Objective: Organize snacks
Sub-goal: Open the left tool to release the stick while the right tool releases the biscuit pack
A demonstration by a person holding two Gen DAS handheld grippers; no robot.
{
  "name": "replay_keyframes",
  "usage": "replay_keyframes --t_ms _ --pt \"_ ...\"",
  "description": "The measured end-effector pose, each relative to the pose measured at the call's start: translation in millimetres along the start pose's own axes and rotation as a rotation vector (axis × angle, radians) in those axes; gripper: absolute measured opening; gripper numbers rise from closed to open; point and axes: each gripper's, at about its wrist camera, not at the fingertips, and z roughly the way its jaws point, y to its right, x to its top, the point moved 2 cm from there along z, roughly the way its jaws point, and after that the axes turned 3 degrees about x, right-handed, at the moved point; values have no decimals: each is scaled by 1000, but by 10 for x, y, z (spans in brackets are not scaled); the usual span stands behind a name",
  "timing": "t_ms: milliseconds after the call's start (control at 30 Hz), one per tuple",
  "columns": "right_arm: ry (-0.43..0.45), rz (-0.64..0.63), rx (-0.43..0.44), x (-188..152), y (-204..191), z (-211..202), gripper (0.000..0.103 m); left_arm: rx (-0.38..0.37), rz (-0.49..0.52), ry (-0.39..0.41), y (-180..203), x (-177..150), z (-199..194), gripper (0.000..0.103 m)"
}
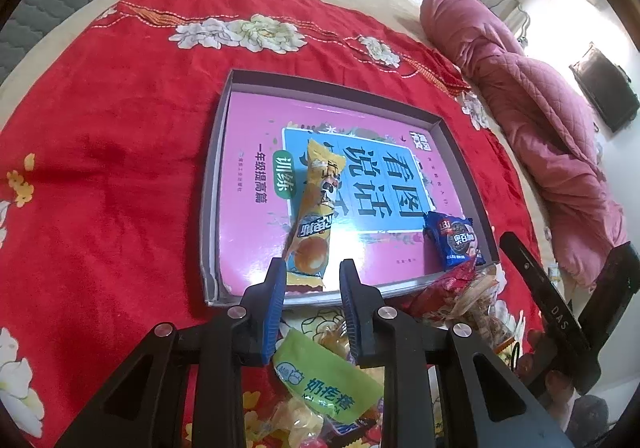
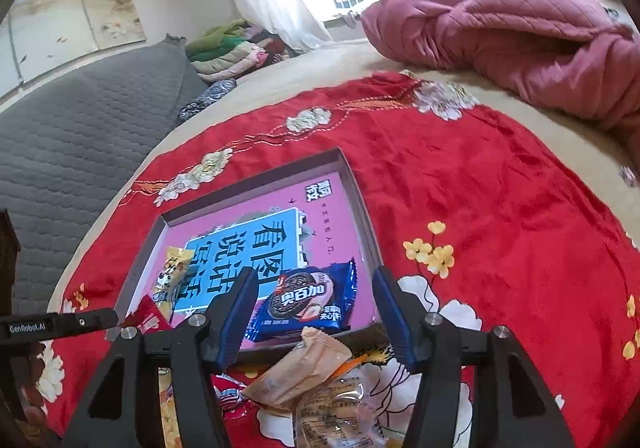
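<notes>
A shallow grey box (image 1: 224, 135) with a pink and blue printed floor lies on the red flowered cloth (image 1: 120, 151). My left gripper (image 1: 312, 272) stands at the box's near rim. Its jaws are narrow around the near end of a yellow snack bar (image 1: 318, 199), and the rest of the bar rests on the box floor. A blue cookie pack (image 2: 308, 300) lies flat in the box's near corner. My right gripper (image 2: 315, 275) is open, a finger on each side of the pack, neither touching it. The same pack (image 1: 454, 244) also shows in the left wrist view.
Loose snacks are heaped on the cloth in front of the box: a green pack (image 1: 324, 384), a red pack (image 1: 444, 296), a beige pack (image 2: 304, 372) and a clear one (image 2: 340, 408). A pink quilt (image 2: 500, 31) lies at the far right. A grey quilted pad (image 2: 80, 135) runs along the left.
</notes>
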Motion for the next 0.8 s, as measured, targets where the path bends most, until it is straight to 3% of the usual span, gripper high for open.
replay_keyframes --t_ms 267,800 --pt "11 -22 15 6 -47 -78 59 18 6 12 -11 -30 -75 34" --pt "-5 -111 61 -116 -332 -272 61 36 21 30 -41 -95 -254 35"
